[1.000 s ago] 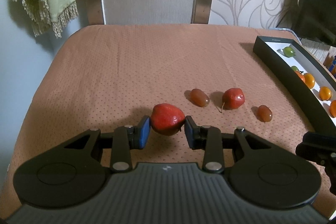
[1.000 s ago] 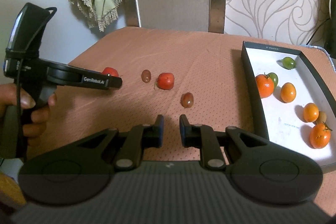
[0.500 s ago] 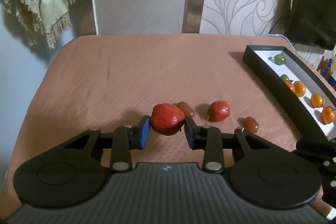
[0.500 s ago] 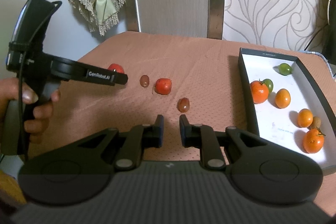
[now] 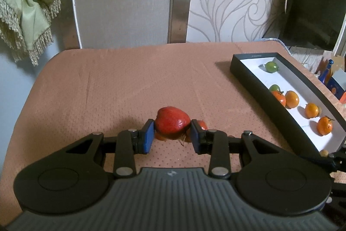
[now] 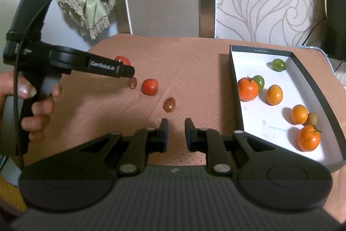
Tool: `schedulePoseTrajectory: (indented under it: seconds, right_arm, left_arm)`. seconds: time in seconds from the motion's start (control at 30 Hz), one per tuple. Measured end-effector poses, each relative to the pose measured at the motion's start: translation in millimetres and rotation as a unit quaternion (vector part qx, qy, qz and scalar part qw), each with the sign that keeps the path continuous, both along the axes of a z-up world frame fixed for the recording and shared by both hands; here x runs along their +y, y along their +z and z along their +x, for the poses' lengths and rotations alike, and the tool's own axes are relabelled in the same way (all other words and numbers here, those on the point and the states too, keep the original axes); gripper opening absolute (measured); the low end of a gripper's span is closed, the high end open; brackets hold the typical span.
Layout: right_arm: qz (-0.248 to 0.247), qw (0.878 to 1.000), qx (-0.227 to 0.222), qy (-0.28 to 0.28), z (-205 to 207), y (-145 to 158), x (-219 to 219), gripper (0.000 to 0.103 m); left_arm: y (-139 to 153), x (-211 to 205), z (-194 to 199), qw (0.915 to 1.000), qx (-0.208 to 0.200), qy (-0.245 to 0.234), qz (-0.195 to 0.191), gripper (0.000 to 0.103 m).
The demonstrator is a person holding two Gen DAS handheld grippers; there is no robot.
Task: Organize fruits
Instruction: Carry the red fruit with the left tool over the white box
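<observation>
fruit transfer: red fruit held in left gripper

fruit in hand is a glossy red fruit (image 5: 172, 121), broad at the top and tapering below, of a kind that cannot be named for certain. the left gripper (image 5: 172, 136) has its blue pads (image 5: 148, 136) pressed on the two flanks of this fruit and carries it clear of the brown tablecloth (image 5: 108, 90). from the right wrist view only the top of the fruit shows behind the gripper body.

the right gripper (image 6: 175, 133) hangs over the cloth with its jaws at their closed position and nothing between them.

remaining loose items on the cloth: a smaller red fruit (image 6: 149, 86) and two reddish-brown grapes (image 6: 169, 104), one of them just beside the left gripper's tip. the black tray (image 6: 234, 88) with a white floor lies to the right and already holds orange citrus fruits (image 6: 247, 88) and green grapes (image 6: 278, 64).

handling notes, as judgement:
- weight: light; a pinch on two sides should carry it.
- skin: smooth and shiny, so likely slippery; the tapered shape may let it creep out of the pads if tilted.
- firmness: probably soft under a thin skin; excess squeeze may bruise or split it.
- hold point: across the widest part, as now, with pads square to the flanks.
- release: set it low onto a bare patch of the tray floor, since a rounded fruit may roll against the others.
</observation>
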State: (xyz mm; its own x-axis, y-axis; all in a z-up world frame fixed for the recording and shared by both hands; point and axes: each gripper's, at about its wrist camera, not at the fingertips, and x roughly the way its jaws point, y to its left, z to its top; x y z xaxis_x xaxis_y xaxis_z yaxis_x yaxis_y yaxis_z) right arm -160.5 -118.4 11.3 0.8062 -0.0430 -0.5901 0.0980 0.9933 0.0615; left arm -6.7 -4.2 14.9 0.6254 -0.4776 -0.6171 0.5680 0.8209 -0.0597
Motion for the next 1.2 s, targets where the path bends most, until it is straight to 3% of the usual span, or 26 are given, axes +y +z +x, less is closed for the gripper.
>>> schedulePoseTrajectory:
  seconds: [0.33,0.53,0.73,0.93,1.2]
  right_arm:
    - [0.005,1.0,0.03,-0.002,31,-17,1,0.021]
    - [0.003,0.999,0.043,0.008,38,-22,2,0.021]
    - [0.005,1.0,0.017,0.01,10,-9,-13,0.021]
    - [-0.011,0.999,-0.029,-0.044,-34,12,-36,0.021]
    - [-0.028,0.988,-0.025,-0.152,-75,19,-67,0.021]
  left_arm:
    - [15,2,-6,0.9999,-0.008,-0.008,-0.005,0.041]
    - [37,-24,-13,0.9985,-0.022,-0.048,-0.013,0.041]
    - [49,-75,-31,0.9919,-0.029,-0.121,-0.025,0.041]
    - [43,-131,-49,0.9834,-0.016,-0.178,-0.029,0.041]
    - [19,-177,-70,0.9746,-0.001,-0.224,-0.013,0.041]
